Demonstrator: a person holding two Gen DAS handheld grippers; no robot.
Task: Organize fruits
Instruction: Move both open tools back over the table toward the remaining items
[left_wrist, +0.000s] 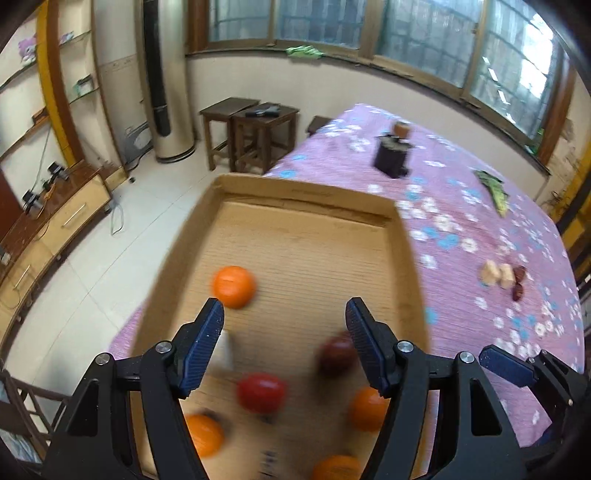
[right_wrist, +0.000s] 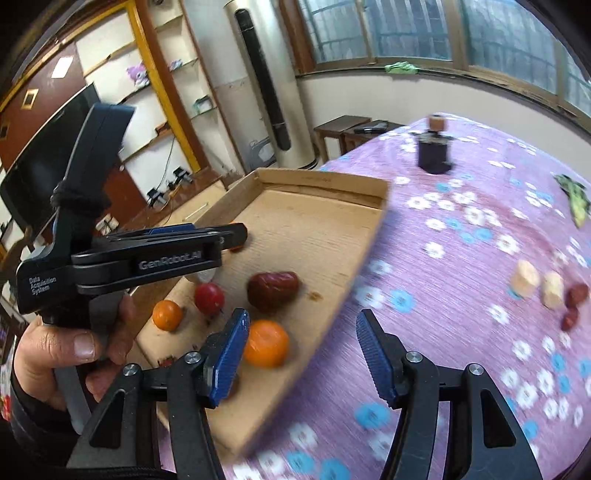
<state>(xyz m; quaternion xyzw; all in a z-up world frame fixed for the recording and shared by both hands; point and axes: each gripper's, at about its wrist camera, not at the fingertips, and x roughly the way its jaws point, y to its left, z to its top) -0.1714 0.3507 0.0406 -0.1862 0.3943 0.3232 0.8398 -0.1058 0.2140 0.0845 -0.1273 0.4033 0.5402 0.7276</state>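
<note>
A shallow cardboard tray lies on a purple flowered bedspread. In it are several oranges, a red tomato and a dark red date. My left gripper hovers open over the tray floor, with nothing between its pads. My right gripper is open and empty above the tray's right rim, with an orange just beside its left pad. In the right wrist view a hand holds the left gripper over the tray.
Two pale chunks and small red dates lie on the bedspread right of the tray. A dark jar and a green vegetable sit farther back. A white object lies in the tray. The tray's left side overhangs the tiled floor.
</note>
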